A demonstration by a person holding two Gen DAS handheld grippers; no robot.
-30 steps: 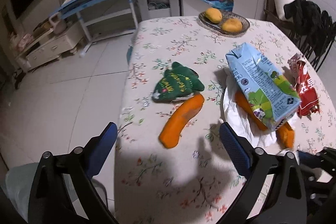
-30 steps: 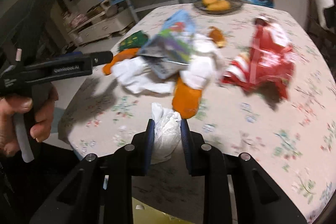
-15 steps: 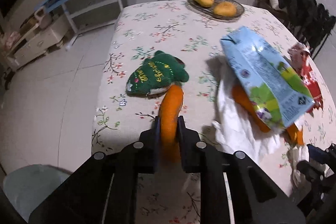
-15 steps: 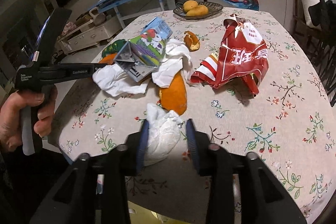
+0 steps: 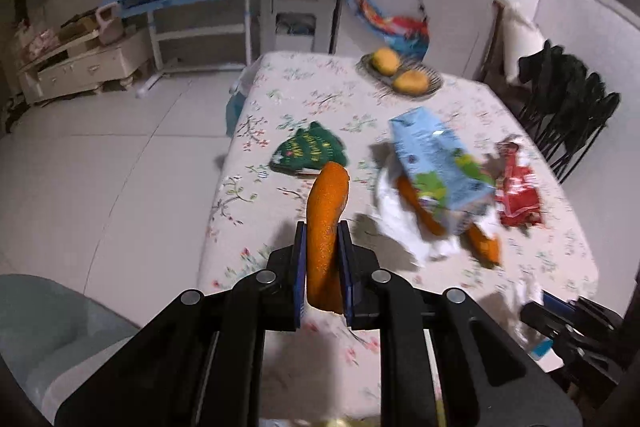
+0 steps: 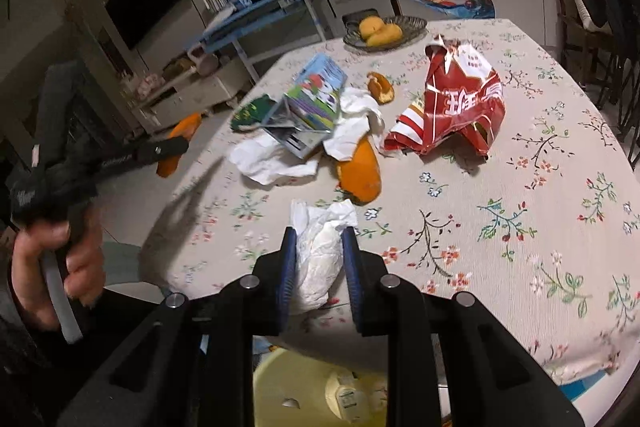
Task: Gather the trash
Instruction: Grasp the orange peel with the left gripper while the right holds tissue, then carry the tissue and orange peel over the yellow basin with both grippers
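While the left gripper (image 5: 322, 259) pinches an orange peel (image 5: 326, 223) and holds it clear of the table (image 5: 280, 107), the right gripper (image 6: 319, 259) — jaws just closing further — squeezes a white tissue (image 6: 320, 251) at the table's near edge. Carton (image 6: 312, 103), red bag (image 6: 452, 107) and more peel (image 6: 360, 171) lie mid-table — a yellow bin (image 6: 312, 387) shows below.

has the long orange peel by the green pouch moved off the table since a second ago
Yes. The orange peel lay on the tablecloth beside the green pouch; now the left gripper holds it lifted, jaws having just closed.
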